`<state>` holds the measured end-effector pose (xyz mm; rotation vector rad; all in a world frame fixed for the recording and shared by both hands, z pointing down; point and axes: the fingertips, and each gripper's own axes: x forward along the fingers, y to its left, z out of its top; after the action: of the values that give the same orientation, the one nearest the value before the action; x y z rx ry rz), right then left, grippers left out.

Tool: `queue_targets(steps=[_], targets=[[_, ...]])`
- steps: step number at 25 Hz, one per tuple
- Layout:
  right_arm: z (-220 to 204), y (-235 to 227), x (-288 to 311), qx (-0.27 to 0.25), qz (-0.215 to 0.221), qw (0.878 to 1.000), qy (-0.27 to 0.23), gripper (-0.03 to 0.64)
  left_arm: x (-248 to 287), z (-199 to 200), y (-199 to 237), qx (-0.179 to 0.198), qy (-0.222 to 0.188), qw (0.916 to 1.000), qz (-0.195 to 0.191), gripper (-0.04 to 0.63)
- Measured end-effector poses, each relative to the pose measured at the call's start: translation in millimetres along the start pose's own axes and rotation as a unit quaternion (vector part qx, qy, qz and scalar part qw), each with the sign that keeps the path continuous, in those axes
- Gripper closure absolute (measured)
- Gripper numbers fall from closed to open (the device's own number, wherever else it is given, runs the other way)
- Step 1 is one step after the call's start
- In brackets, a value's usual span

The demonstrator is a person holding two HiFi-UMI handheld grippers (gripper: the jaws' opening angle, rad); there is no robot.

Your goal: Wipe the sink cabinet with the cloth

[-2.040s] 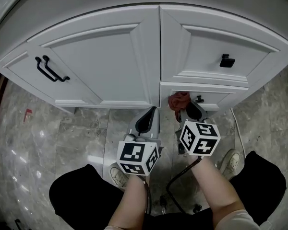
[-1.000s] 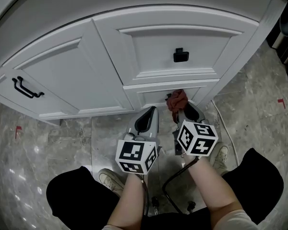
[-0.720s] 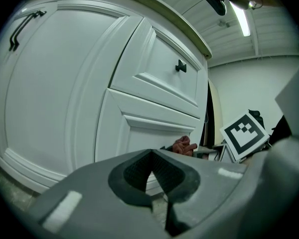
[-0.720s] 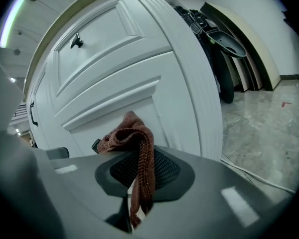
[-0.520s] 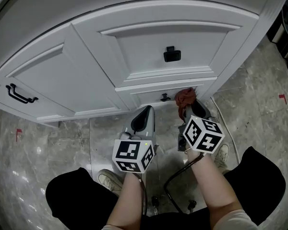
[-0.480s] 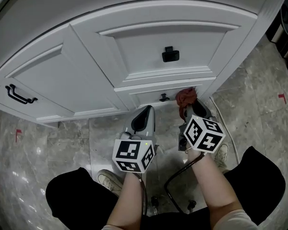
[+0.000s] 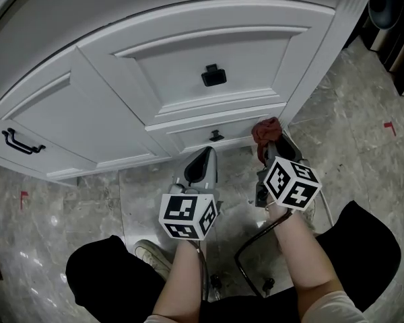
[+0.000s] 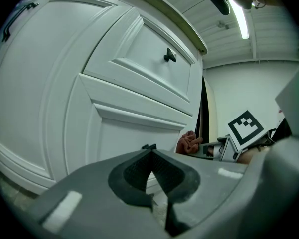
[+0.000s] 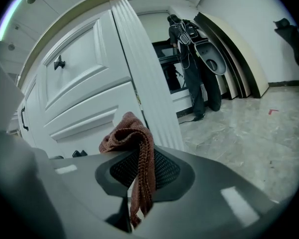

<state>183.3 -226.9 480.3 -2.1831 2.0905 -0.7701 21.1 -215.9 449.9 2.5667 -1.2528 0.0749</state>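
No words, brands, numbers or labels legible in any view.

Coded black-and-white squares only, no letters: on the cube of the left gripper (image 7: 204, 155), 6 o'clock in the head view, and on the cube of the right gripper (image 7: 272, 141), 5 o'clock.

Red marks (image 7: 388, 126) on the floor (image 7: 353, 106), 3 and 9 o'clock: no lettering.

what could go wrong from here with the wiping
1. The right claw pinches only a thin fold of the cloth; rubbing might tug it loose.
2. The cloth sits near the corner of the cabinet; a stroke could slip off.
3. The cable underfoot could snag.
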Motion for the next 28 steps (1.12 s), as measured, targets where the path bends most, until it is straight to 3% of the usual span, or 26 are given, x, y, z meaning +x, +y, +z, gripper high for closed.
queue_targets(steps=[7, 16, 23, 28], targets=[[4, -11, -9, 0.010, -0.012, 1.000, -0.008, 0.529, -3, -3, -8, -0.003, -0.001, 1.0000, 0.000, 0.595], [-84, 97, 0, -0.047, 0.099, 0.991, 0.072, 0.529, -33, -24, 31, 0.028, 0.033, 0.9984, 0.035, 0.595], [-122, 180, 25, -0.058, 0.172, 0.978, 0.102, 0.529, -67, -23, 89, 0.016, 0.032, 0.9951, 0.093, 0.595], [-144, 210, 41, -0.049, 0.195, 0.971, 0.131, 0.528, -80, -20, 116, 0.005, 0.027, 0.9929, 0.116, 0.595]])
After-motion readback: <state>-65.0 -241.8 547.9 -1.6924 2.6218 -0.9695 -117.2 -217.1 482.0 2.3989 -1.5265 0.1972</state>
